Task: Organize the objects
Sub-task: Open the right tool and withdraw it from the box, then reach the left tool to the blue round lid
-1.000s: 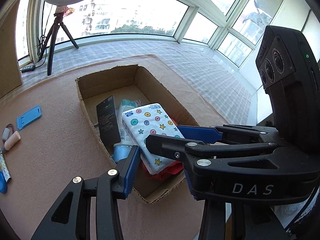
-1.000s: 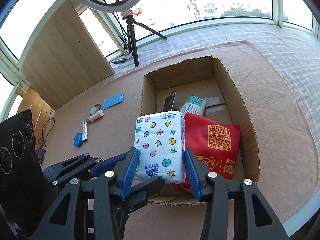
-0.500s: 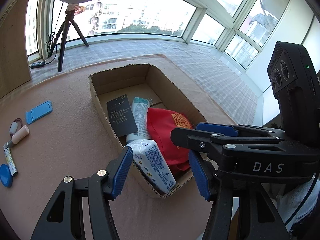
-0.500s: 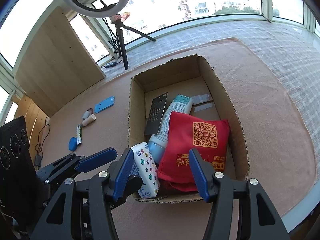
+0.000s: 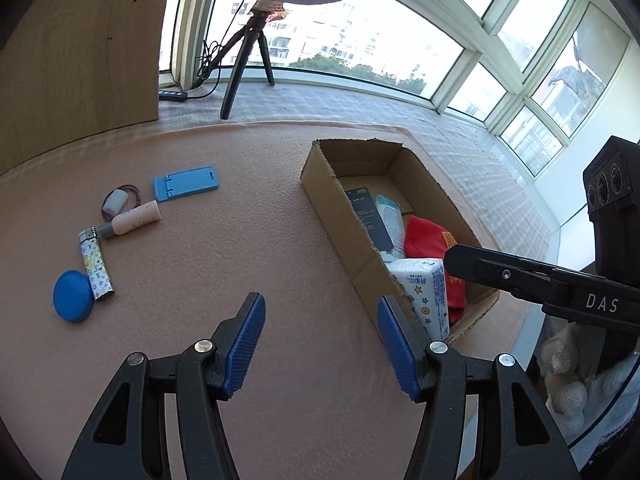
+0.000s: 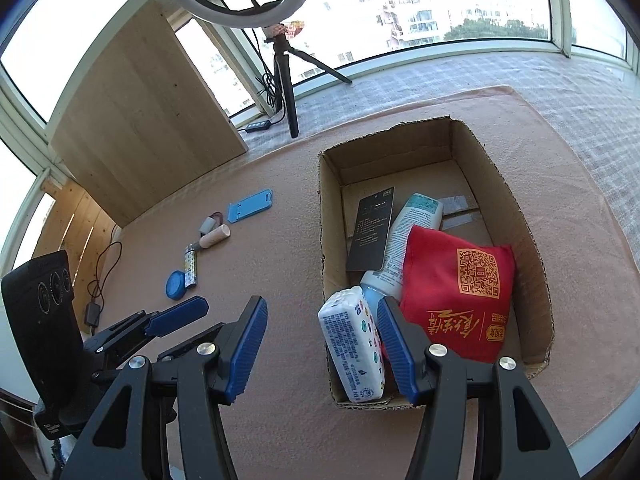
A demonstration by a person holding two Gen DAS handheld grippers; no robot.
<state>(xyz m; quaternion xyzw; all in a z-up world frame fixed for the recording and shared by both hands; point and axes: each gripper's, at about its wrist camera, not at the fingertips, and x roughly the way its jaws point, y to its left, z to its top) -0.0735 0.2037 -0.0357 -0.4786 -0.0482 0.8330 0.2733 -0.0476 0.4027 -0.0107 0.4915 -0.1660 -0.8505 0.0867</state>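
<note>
A cardboard box (image 6: 516, 216) (image 5: 320, 184) on the pink mat holds a red pouch (image 6: 460, 300), a white tube (image 6: 404, 236), a black card (image 6: 372, 232) and a star-print tissue pack (image 6: 352, 352) (image 5: 426, 292) standing on edge at its near left corner. Left of the box lie a blue phone stand (image 5: 186, 183), a pink tube (image 5: 132, 220), a patterned lighter (image 5: 95, 266) and a blue round lid (image 5: 74, 296). My left gripper (image 5: 320, 344) is open and empty over the mat. My right gripper (image 6: 320, 348) is open and empty above the box's near left corner.
A ring light on a tripod (image 6: 284, 80) and a wooden board (image 6: 140, 120) stand at the back. A small white cap with a hair tie (image 5: 116, 202) lies by the phone stand. The table's edge (image 6: 616, 412) runs close to the right of the box.
My right gripper let the tissue pack go into the box and drew back. Both grippers moved left, away from the box; the left view now takes in the loose items.
</note>
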